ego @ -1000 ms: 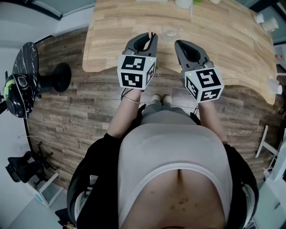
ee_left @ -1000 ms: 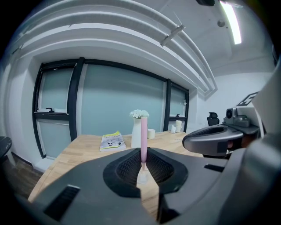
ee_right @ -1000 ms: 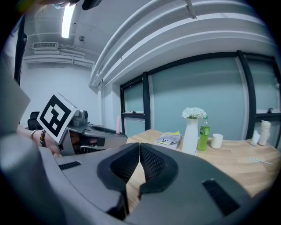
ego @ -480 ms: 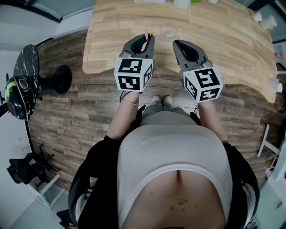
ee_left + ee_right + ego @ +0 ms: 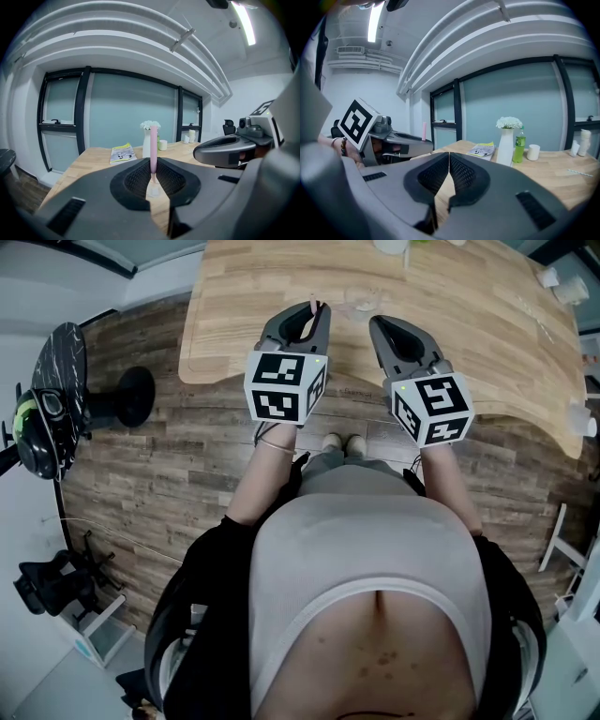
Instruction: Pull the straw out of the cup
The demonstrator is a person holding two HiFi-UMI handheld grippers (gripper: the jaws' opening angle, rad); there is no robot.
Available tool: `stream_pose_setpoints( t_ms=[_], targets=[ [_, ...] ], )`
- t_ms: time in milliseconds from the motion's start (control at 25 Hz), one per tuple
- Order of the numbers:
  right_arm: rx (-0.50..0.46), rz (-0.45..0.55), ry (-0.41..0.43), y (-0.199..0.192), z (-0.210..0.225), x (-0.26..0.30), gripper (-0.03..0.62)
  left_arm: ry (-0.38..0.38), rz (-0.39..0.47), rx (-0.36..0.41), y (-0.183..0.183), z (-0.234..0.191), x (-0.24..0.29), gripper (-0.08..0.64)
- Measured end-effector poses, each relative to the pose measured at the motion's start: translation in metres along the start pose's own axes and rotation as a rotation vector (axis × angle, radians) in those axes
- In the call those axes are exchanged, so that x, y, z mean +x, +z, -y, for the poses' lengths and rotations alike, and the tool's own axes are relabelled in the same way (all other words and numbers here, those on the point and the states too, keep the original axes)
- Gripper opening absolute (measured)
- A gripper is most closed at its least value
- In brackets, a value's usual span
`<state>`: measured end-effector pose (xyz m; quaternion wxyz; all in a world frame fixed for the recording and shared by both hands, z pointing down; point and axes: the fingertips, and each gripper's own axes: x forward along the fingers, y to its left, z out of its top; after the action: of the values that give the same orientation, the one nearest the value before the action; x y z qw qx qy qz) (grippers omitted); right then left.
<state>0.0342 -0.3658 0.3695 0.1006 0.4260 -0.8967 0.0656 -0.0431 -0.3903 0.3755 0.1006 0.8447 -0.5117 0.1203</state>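
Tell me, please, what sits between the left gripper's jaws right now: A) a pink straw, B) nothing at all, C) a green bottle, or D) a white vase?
A: in the left gripper view, the pink straw stands upright with the jaws of the left gripper closed on its lower part.

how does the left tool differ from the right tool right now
The left tool is clamped on the pink straw, which stands upright between its jaws; the right tool holds nothing. The left tool's jaws are kept slightly apart by the straw; the right tool's jaws meet at the tips. Shared: both have the same grey build and point out over the wooden table.
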Motion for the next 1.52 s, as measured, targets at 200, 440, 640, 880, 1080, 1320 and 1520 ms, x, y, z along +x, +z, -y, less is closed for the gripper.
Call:
stream_pose_setpoints(
  t_ms=[200, 440, 640, 880, 1080, 1320, 1520],
  targets=[
    [-0.003, 0.001, 0.007, 0.0, -0.004, 0.002, 0.026, 0.005, 0.004, -0.003, 0.0, -0.003, -0.003, 0.037],
    [-0.004, 0.004, 0.011, 0.002, -0.005, 0.002, 0.026, 0.011, 0.011, -0.003, 0.002, -0.004, -0.006, 0.037],
    [-0.011, 0.013, 0.015, 0.006, -0.008, 0.003, 0.026, 0.016, 0.021, -0.003, 0.005, -0.006, -0.009, 0.037],
    [-0.016, 0.015, 0.022, 0.008, -0.013, 0.004, 0.026, 0.026, 0.032, -0.005, 0.008, -0.01, -0.015, 0.037],
    [-0.019, 0.019, 0.021, 0.01, -0.015, 0.003, 0.025, 0.023, 0.033, -0.005, 0.007, -0.009, -0.018, 0.037],
    [-0.013, 0.033, 0.016, 0.011, -0.013, 0.0, 0.025, 0.022, 0.038, -0.008, 0.007, -0.005, -0.02, 0.035],
    [-0.011, 0.057, 0.017, 0.014, -0.011, -0.004, 0.025, 0.03, 0.049, -0.013, 0.008, 0.0, -0.022, 0.035]
  ],
)
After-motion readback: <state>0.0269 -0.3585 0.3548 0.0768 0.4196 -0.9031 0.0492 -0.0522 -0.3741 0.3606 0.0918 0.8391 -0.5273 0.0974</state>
